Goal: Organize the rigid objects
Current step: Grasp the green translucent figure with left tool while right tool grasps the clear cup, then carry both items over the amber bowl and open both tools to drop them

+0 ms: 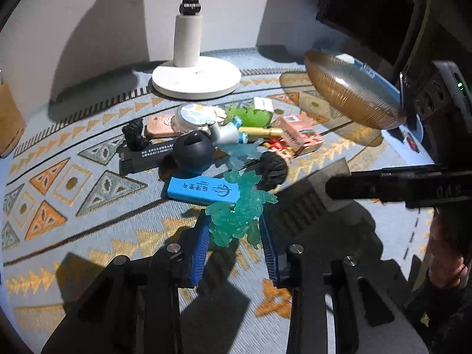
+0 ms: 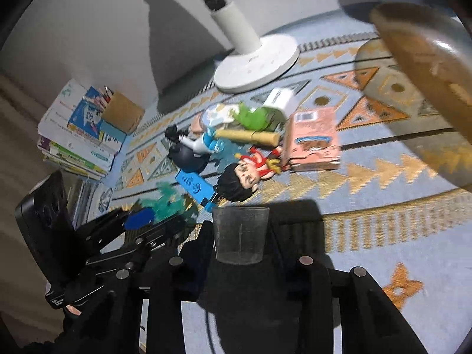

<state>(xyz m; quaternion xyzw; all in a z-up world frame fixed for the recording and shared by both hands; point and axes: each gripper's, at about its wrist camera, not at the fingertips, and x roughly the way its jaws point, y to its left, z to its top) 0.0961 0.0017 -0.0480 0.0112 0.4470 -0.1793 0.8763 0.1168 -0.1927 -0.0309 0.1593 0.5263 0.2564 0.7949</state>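
- The amber bowl [image 2: 424, 88] was blurred and cut off at the frame edge.
- A translucent teal figure [image 1: 239, 209] was clamped by the left hand-held gripper [image 1: 234, 246], just above the patterned surface [image 1: 88, 230].
- One clear cup [image 2: 240, 234] was gripped by the right hand-held gripper [image 2: 240, 253].

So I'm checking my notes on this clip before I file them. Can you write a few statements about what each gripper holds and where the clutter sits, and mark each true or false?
1. The left gripper is shut on the translucent teal figurine. True.
2. The right gripper is empty. False: it holds a small clear measuring cup.
3. The amber ribbed glass bowl is filled with toys. False: no toys show in it.
4. The blue lighter lies flat on the patterned rug. True.
5. The white lamp base stands behind the toy pile. True.
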